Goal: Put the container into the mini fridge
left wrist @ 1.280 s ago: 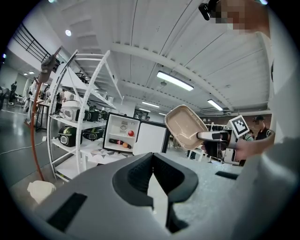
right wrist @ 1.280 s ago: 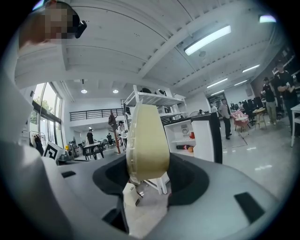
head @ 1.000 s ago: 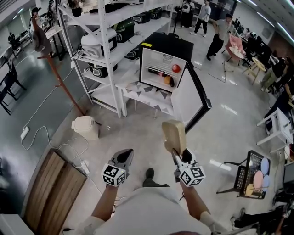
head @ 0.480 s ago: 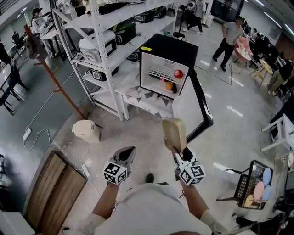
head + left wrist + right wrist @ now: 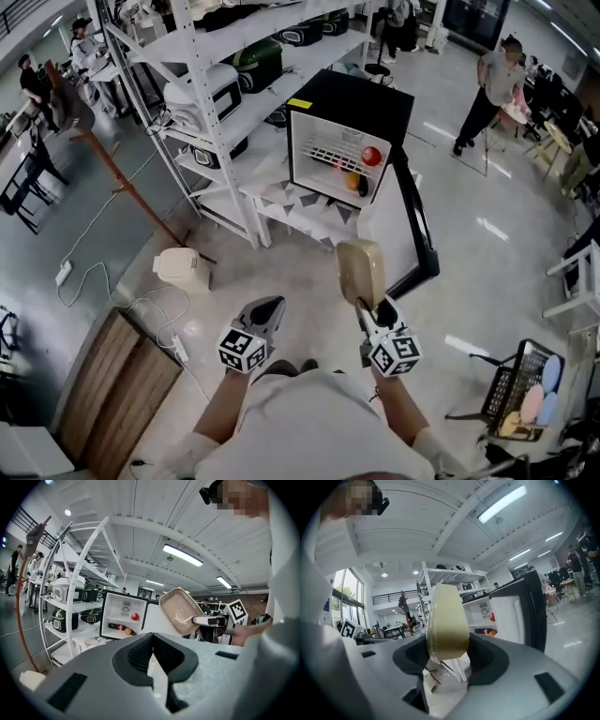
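The beige container [image 5: 361,270] stands on edge in my right gripper [image 5: 367,305], which is shut on its near rim. In the right gripper view the container [image 5: 447,620] is seen edge-on between the jaws of that gripper [image 5: 447,657]. Ahead, the black mini fridge [image 5: 349,139] sits on a low patterned table [image 5: 302,204] with its door [image 5: 414,225] swung open to the right; red and orange fruit lie on its shelves. My left gripper [image 5: 265,311] hangs shut and empty beside the right one. The left gripper view shows the container [image 5: 180,611] and the fridge [image 5: 123,616] beyond my left gripper [image 5: 152,654].
A white shelving rack [image 5: 211,94] with appliances stands left of the fridge. On the floor are a small white bin [image 5: 183,268], cables and a wooden panel [image 5: 112,384]. A black basket with plates [image 5: 520,386] is at the right. People [image 5: 489,89] stand at the back.
The view has shifted to the left and a little closer to the fridge. Both grippers keep their pose, and the container stays in the right one.
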{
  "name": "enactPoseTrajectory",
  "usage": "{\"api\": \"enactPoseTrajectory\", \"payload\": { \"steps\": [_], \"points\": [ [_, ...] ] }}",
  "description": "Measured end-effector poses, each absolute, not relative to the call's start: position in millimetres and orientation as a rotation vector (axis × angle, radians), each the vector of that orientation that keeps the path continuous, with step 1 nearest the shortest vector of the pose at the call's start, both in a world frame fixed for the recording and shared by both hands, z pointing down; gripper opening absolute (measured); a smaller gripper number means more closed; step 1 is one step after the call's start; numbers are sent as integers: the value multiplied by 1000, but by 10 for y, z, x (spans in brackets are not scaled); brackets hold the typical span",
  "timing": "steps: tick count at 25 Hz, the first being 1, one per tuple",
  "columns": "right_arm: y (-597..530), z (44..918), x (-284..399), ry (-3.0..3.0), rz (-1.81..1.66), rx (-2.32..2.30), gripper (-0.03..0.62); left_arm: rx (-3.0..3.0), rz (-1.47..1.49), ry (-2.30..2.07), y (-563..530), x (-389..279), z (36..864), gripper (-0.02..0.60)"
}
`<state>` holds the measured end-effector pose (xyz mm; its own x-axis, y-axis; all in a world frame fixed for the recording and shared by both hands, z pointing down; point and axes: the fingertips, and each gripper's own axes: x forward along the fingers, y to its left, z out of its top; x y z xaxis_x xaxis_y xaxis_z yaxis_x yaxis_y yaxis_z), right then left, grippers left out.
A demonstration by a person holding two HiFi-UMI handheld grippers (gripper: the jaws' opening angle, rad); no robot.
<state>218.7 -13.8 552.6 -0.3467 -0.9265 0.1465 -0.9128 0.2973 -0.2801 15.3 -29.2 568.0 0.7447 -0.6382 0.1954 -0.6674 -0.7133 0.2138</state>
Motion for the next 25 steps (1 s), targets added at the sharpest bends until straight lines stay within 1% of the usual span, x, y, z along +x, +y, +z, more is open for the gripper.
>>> {"api": "enactPoseTrajectory", "payload": {
  "steps": [10, 19, 25],
  "points": [
    [-525, 5645, 2199, 2500, -530, -1796, 233, 2656, 150, -1011, -717, 198, 5754, 5],
    [-1154, 5785, 2004, 2518, -551, -1815, 233, 2673, 129, -947, -1513, 194, 5795, 5],
    [-1659, 5825, 1928, 2494, -623, -1814, 233, 2664, 122, -900, -2021, 130, 5837, 5]
  ]
}}
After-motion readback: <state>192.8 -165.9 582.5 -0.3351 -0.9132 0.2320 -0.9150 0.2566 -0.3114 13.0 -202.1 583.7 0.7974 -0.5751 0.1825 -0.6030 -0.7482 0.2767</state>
